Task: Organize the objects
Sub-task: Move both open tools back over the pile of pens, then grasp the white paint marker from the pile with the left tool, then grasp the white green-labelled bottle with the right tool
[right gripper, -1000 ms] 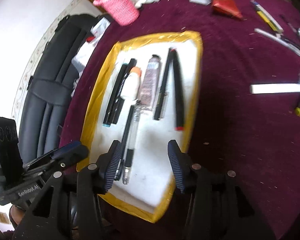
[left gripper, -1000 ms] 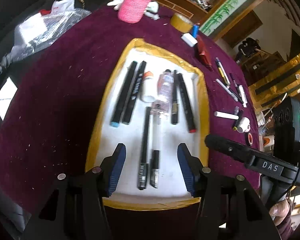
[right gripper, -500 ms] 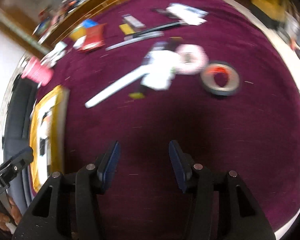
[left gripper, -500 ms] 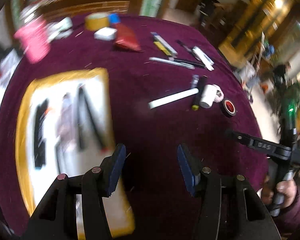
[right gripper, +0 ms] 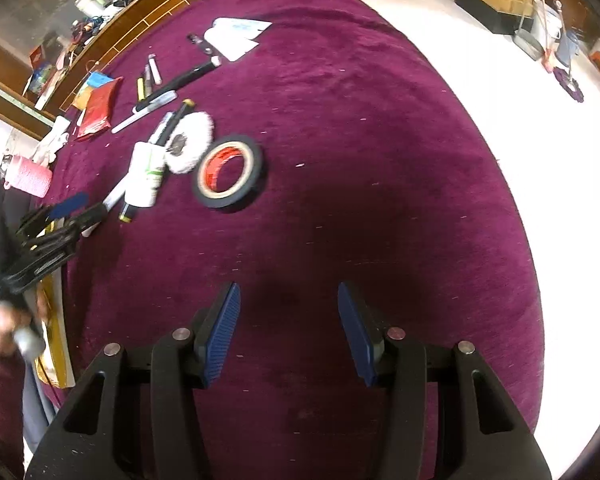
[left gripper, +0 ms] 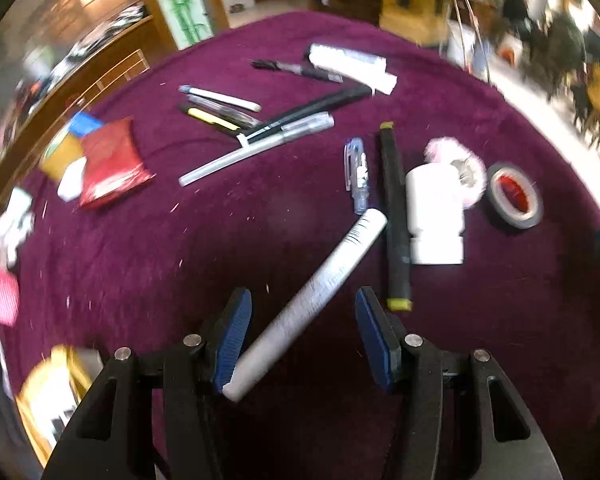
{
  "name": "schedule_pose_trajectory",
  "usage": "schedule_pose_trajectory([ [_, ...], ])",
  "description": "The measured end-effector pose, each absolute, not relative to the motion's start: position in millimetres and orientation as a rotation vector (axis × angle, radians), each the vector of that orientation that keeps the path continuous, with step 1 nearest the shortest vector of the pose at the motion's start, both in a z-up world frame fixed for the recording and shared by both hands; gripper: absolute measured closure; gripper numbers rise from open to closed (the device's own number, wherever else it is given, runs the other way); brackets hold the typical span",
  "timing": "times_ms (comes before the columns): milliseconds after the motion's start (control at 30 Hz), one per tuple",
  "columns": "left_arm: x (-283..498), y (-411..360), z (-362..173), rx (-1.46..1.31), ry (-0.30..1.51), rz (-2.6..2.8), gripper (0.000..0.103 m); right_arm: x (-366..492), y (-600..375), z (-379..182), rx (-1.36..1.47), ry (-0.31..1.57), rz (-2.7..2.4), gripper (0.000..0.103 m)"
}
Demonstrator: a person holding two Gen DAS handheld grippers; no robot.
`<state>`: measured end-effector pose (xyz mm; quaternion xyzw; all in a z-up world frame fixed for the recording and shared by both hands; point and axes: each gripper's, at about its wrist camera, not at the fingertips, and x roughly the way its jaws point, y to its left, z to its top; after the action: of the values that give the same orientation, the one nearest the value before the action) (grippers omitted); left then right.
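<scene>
— What has changed since a second ago?

— Both my grippers were over the white, gold-edged tray with its row of pens. Now they have swung away from it to the loose clutter on the maroon counter [left gripper: 228, 240]. In my left wrist view only a blurred corner of the tray [left gripper: 48, 396] is left, at the lower left edge.

— How do the grippers stand?

— My left gripper [left gripper: 304, 332] is spread wide, pinching nothing. A long white tube [left gripper: 312, 300] lies slantwise on the cloth, its near end running in between the fingers, close by the left blue pad [left gripper: 232, 340]; whether it touches that pad I cannot tell. My right gripper [right gripper: 288, 332] is also spread, with only bare cloth between its fingers.

— What does the left view give you that the right doesn't?

— The clutter close up: a black marker with yellow ends [left gripper: 394, 216] just beside the tube, a small blue pen [left gripper: 357, 174], a white bottle [left gripper: 436, 216] on its side, a roll of black tape [left gripper: 514, 196], a fan of pens [left gripper: 268, 120] farther off, and a red pouch [left gripper: 112, 164].

— And the right view?

— It shows my left gripper from outside, at the left edge, in a hand [right gripper: 4, 328], and a pink knitted cup [right gripper: 28, 176] behind it. The tape roll lies well ahead of my right fingers.
</scene>
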<state>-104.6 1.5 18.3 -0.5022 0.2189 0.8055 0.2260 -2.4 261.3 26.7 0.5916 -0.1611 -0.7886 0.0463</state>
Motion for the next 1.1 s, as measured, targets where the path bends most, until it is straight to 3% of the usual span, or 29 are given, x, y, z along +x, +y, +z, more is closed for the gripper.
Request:
schedule_pose_trajectory([
  [167,-118,1,9,-1.48,0.469,2.224,0.057,-11,273,26,1.8,-0.49,-2.393,0.053],
  [233,-115,-3,10,-1.499,0.407,2.217,0.068,-15,273,24,1.797,-0.492,-2.38,0.053],
  [300,-107,-6,13,-1.505,0.397,2.239,0.086,-21,270,22,1.797,-0.479,-2.362,0.053],
  [367,-97,-12,15,-1.519,0.348,2.242,0.092,-27,264,20,1.789,-0.462,-2.345,0.053],
  [633,-49,-38,21,-1.588,0.139,2.26,0.092,-56,226,30,1.705,-0.45,-2.253,0.053],
  [900,-55,-29,12,-1.585,0.06,2.344,0.086,-104,165,25,1.677,-0.604,-2.116,0.054],
  [967,-52,-31,12,-1.582,0.021,2.347,0.092,-112,160,17,1.711,-0.644,-2.113,0.054],
  [1100,-34,-47,21,-1.553,-0.042,2.343,0.092,-121,155,3,1.769,-0.737,-2.12,0.054],
])
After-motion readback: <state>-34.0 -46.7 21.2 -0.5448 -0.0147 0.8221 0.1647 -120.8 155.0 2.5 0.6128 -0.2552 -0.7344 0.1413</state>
